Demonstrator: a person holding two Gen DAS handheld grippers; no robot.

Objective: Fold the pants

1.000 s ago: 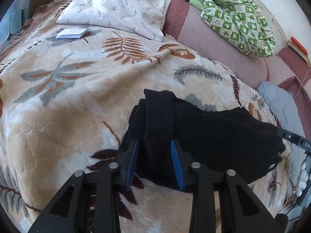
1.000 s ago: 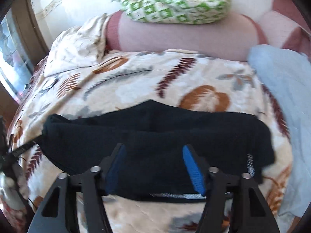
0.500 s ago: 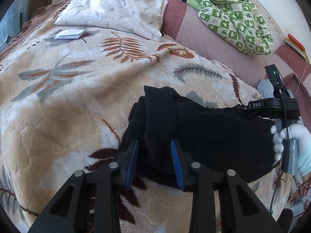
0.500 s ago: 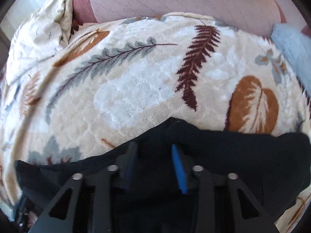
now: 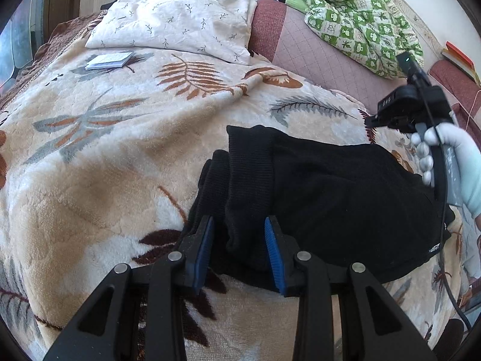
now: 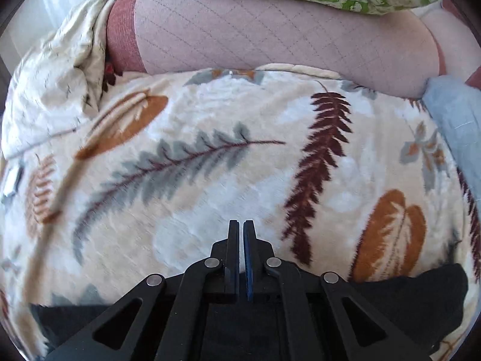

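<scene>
Black pants lie folded on the leaf-patterned blanket, ribbed cuffs toward my left side. My left gripper is open, its blue pads on either side of the cuff end, low over the fabric. My right gripper is shut with nothing between the pads, raised above the far edge of the pants. It also shows in the left wrist view, held by a gloved hand above the pants' right end.
A white pillow and a small booklet lie at the bed's head. A pink quilted bolster carries a green checked quilt. A light blue cloth lies at the right.
My right gripper has closed and lifted up and forward off the pants, empty. My left gripper has stayed open at the cuffs.
</scene>
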